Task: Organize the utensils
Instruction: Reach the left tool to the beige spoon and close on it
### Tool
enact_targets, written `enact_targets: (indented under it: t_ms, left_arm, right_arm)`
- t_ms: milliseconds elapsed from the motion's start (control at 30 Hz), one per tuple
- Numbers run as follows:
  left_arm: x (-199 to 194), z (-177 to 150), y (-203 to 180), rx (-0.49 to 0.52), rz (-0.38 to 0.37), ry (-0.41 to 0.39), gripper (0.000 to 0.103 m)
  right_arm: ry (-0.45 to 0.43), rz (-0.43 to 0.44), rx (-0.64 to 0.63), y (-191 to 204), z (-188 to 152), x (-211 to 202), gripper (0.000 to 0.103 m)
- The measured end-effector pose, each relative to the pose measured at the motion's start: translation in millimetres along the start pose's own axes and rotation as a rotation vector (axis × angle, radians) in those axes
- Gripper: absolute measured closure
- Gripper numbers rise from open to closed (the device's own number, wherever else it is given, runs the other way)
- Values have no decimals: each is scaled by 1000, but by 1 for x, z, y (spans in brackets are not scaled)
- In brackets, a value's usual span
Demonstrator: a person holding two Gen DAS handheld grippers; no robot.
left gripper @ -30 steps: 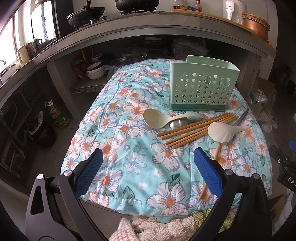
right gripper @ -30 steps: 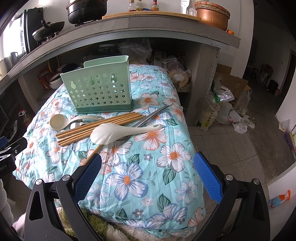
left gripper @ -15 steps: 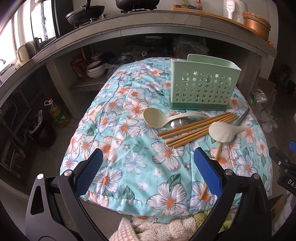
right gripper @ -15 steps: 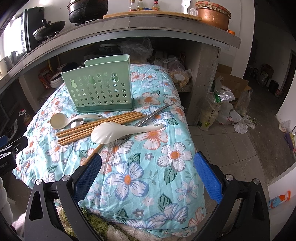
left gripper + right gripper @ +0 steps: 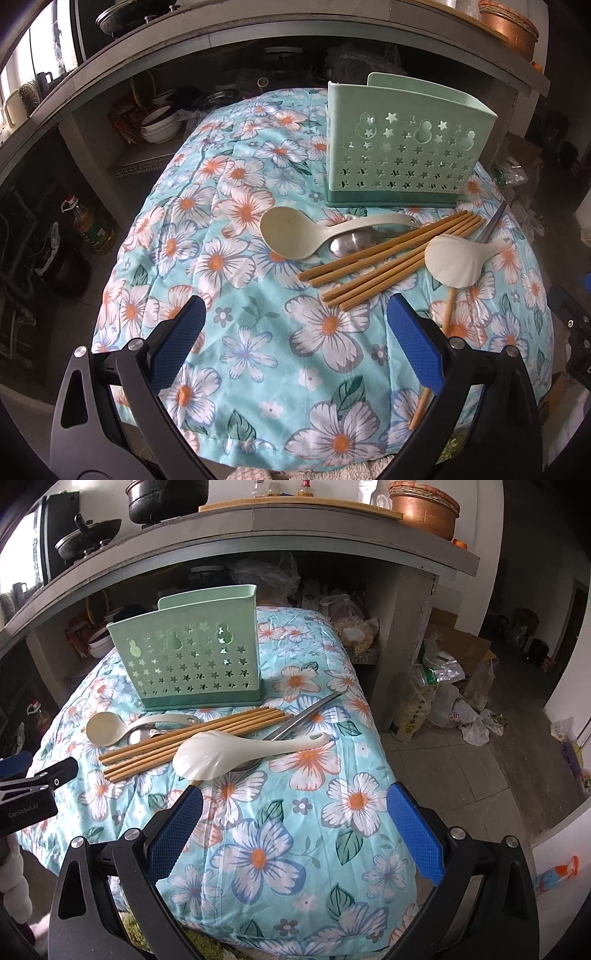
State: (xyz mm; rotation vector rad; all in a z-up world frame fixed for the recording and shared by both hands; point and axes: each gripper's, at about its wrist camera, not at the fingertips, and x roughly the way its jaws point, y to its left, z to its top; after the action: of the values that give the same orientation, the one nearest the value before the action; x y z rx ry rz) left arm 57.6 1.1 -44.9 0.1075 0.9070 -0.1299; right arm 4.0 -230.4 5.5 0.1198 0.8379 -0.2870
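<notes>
- The left tool [image 5: 295, 345] has its blue-padded fingers [image 5: 177, 341] spread wide, one at 7 o'clock and one at 5 o'clock of its own view, with nothing between them.
- The right tool [image 5: 294, 825] is spread just as wide and grips nothing.
- In the right wrist view, the left tool [image 5: 35, 788] shows at 9 o'clock.

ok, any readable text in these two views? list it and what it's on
"GenRobot.AI": white print on the black body of the left gripper, seen at the left edge of the right wrist view.
Oil bottle label: too small to read.
Printed sack on the floor: too blurred to read.
Bottles on the counter: labels unreadable.
Green holder: only star and gourd cutouts, no text.
</notes>
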Motion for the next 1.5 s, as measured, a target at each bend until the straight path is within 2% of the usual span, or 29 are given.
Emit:
enact_targets:
  t_ms: [100, 267, 433, 667, 867, 1033, 1233, 1367, 1500]
  left_arm:
    - [15, 10, 4, 17, -40, 22, 8]
    - [26, 22, 12, 53, -105, -4, 8]
    - [42, 34, 28, 37, -198, -5, 8]
    - [66, 42, 45, 48, -241, 11, 10]
    - [79, 46, 56, 69, -299, 37, 27]
    - [88, 49, 61, 54, -369, 55, 37]
    - [107, 52, 67, 7, -441, 105, 60]
    - [122, 53, 68, -21, -463, 143, 69]
    - [130, 55, 68, -20, -458, 143, 75]
  right_arm:
    - [9, 20, 58, -2, 6, 7, 6]
    - [45, 68, 127, 0, 7, 21, 6]
    - [105, 97, 130, 13, 4, 33, 6]
    - [120, 99, 123, 31, 4, 37, 6]
    - [133, 104, 127, 41, 3, 39, 6]
    - [135, 99, 111, 49, 5, 41, 6]
    - [140, 98, 94, 57, 8, 42, 6]
    - [146, 104, 99, 59, 9, 43, 6]
    - [146, 117, 104, 62, 8, 44, 6]
